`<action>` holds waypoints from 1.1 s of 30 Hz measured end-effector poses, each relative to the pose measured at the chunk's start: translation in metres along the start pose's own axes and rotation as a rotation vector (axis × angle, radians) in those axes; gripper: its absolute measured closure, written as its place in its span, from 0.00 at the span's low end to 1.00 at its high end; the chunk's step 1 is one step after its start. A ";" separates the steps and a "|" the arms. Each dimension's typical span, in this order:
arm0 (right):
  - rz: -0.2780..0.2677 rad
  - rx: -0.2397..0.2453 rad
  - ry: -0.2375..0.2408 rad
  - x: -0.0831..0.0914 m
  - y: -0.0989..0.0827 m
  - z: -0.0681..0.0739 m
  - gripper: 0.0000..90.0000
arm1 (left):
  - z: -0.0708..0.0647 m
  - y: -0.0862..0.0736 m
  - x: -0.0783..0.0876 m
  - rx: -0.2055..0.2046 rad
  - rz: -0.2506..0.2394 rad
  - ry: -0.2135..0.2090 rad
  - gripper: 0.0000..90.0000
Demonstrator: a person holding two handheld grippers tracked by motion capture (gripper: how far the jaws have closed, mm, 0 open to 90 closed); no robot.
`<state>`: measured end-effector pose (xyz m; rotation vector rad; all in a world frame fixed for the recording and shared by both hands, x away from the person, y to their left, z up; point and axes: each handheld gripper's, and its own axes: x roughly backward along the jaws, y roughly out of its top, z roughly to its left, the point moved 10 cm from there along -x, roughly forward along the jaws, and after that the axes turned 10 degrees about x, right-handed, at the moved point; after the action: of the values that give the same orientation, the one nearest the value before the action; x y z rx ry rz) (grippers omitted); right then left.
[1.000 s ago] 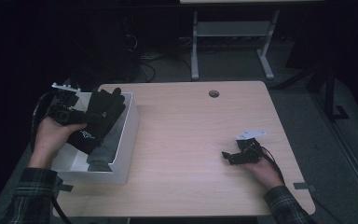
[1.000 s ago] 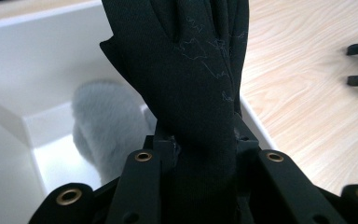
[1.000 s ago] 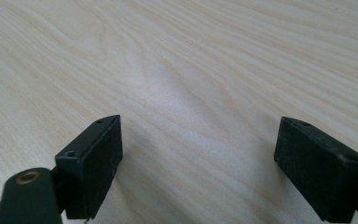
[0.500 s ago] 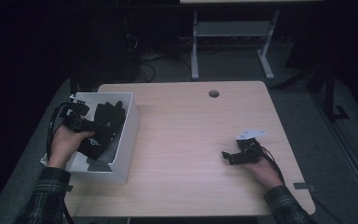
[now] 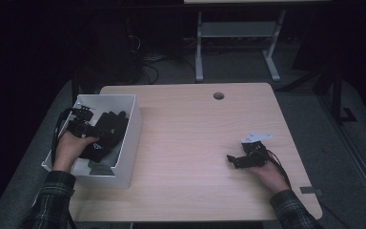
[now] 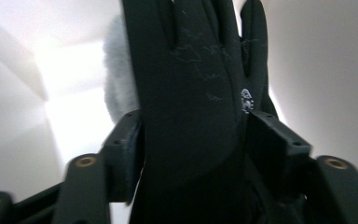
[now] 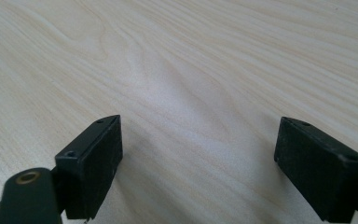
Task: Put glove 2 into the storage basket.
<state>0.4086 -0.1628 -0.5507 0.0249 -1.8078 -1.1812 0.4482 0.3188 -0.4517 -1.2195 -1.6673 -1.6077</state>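
A black glove (image 5: pixel 110 132) lies in the white box (image 5: pixel 134 125) at the table's left. My left gripper (image 5: pixel 95 130) is down inside that box. In the left gripper view the glove (image 6: pixel 191 84) runs up between the two pads (image 6: pixel 128 154). The jaws have just been opening, and they now stand wide beside the glove instead of pinching it. My right gripper (image 5: pixel 232 160) rests on the table at the right. It is open, with bare wood between its fingers (image 7: pixel 95 163).
A pale grey fuzzy item (image 6: pixel 116 88) lies in the box behind the glove, and a grey piece (image 5: pixel 100 167) shows at the box's near end. The wooden table (image 5: pixel 195 143) has a cable hole (image 5: pixel 218 96) near its far edge.
My left hand has come down into the box with the glove, which now lies lower inside. The right hand has not moved.
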 end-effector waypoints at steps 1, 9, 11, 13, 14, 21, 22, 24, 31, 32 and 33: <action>0.001 0.001 0.000 0.000 0.000 0.000 0.17 | 0.001 0.002 0.003 0.001 -0.008 0.006 0.36; 0.001 0.000 0.000 0.000 0.000 0.000 0.17 | -0.005 0.019 0.025 -0.022 -0.083 0.013 0.29; 0.001 0.000 -0.001 0.000 0.000 0.000 0.17 | -0.010 0.022 0.030 -0.033 -0.096 0.005 0.28; 0.000 0.000 0.000 0.000 0.000 0.000 0.17 | -0.017 0.026 0.035 -0.052 -0.105 -0.014 0.28; 0.001 0.001 -0.001 0.000 0.000 0.000 0.17 | -0.021 0.028 0.037 -0.057 -0.113 -0.025 0.28; 0.000 0.001 0.000 0.000 0.000 0.000 0.17 | -0.062 0.037 0.041 -0.106 -0.149 -0.114 0.28; 0.001 0.001 0.000 0.000 0.000 0.000 0.17 | -0.069 0.039 0.041 -0.117 -0.155 -0.126 0.28; 0.001 0.001 0.000 0.000 0.000 0.000 0.17 | -0.081 0.042 0.041 -0.134 -0.161 -0.143 0.28; 0.000 0.001 0.001 0.000 0.000 0.000 0.17 | -0.124 0.048 0.042 -0.197 -0.173 -0.194 0.28; -0.001 0.001 0.001 0.000 0.000 0.000 0.17 | -0.130 0.048 0.042 -0.210 -0.173 -0.201 0.28; -0.001 0.002 0.001 0.000 0.000 0.000 0.17 | -0.138 0.048 0.041 -0.217 -0.173 -0.211 0.28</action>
<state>0.4085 -0.1626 -0.5507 0.0273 -1.8079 -1.1801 0.4406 0.1913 -0.3709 -1.4277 -1.8064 -1.8590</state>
